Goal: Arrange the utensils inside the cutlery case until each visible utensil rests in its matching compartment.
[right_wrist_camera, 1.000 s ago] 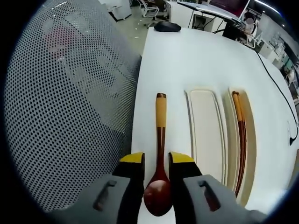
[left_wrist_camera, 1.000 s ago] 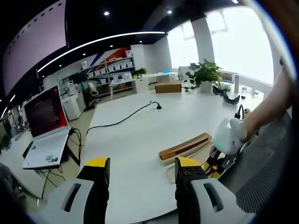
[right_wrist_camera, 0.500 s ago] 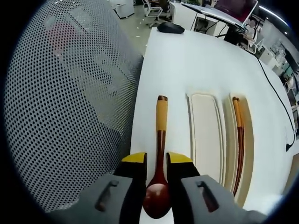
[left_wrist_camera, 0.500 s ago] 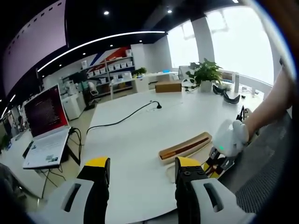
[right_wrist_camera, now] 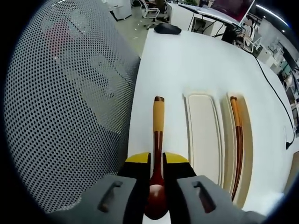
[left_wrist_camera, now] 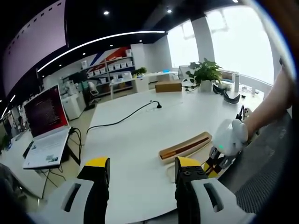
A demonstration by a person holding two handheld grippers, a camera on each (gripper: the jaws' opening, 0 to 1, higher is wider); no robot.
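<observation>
In the right gripper view we are closing our right tongs [right_wrist_camera: 156, 159] on the dark red-brown wooden spoon with a yellow-banded handle [right_wrist_camera: 157, 140]. The yellow-tipped jaws are pressing against the neck just above the bowl, so we judge the spoon is gripped, or nearly so. Taking it there, close to the heavy bowl end, is probably meant to keep it from swinging once it leaves the white table [right_wrist_camera: 177, 60].

The spoon is lying on the table just beside the cream-coloured cutlery case [right_wrist_camera: 223, 140], parallel to its long compartments and on the side toward the grey perforated chair back [right_wrist_camera: 60, 102]. The compartment nearest the spoon [right_wrist_camera: 202, 135] is lying bare, and we judge it to be the spoon's slot. The slot beyond it is already holding the brown chopsticks [right_wrist_camera: 238, 140].

Our left tongs [left_wrist_camera: 140, 177] are hanging open and empty above the table, back from the case [left_wrist_camera: 184, 147], which is lying ahead of the right-hand jaw. We are probably keeping them out of the way, since the spoon needs one gripper. In the left gripper view a person's white-gloved hand [left_wrist_camera: 230, 137] is working at the end of the case nearest the chair back.
</observation>
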